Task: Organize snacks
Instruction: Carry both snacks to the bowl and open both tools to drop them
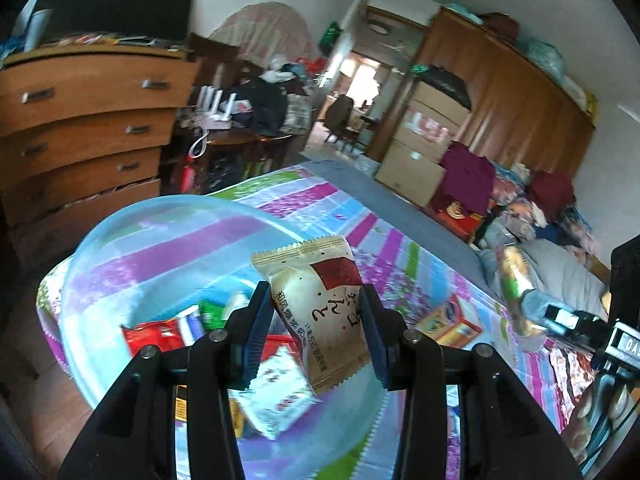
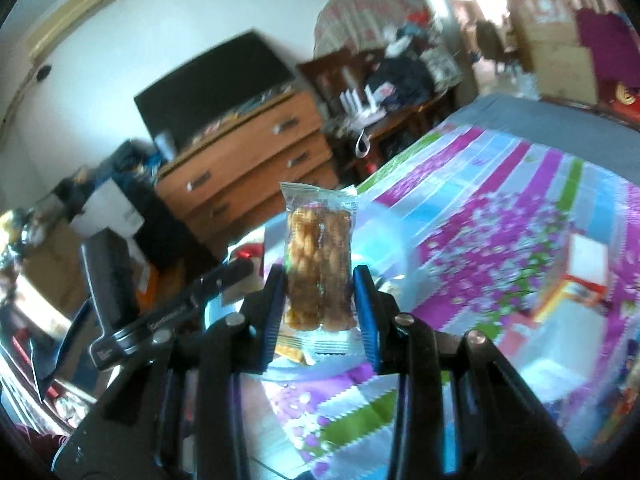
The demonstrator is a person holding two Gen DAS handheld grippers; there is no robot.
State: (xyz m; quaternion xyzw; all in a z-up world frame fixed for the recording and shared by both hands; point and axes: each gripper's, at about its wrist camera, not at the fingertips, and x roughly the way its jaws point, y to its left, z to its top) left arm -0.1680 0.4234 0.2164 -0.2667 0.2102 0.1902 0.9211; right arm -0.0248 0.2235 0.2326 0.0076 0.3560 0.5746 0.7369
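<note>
My left gripper (image 1: 316, 308) is shut on a beige snack packet with a red patch (image 1: 320, 300) and holds it tilted above a clear plastic bin (image 1: 120, 240). Inside the bin lie a red packet (image 1: 160, 334), a white packet (image 1: 276, 392) and a green one (image 1: 214, 310). My right gripper (image 2: 320, 300) is shut on a clear packet of fried twists (image 2: 320, 264), held upright over the bin's edge (image 2: 384, 224). In the left wrist view the right gripper (image 1: 532, 300) shows blurred at the right with its packet.
The bin sits on a bed with a striped, flowered cover (image 2: 500, 220). An orange and white box (image 1: 450, 322) lies on the cover; it also shows in the right wrist view (image 2: 576, 280). A wooden dresser (image 1: 88, 128) stands beyond the bed's end.
</note>
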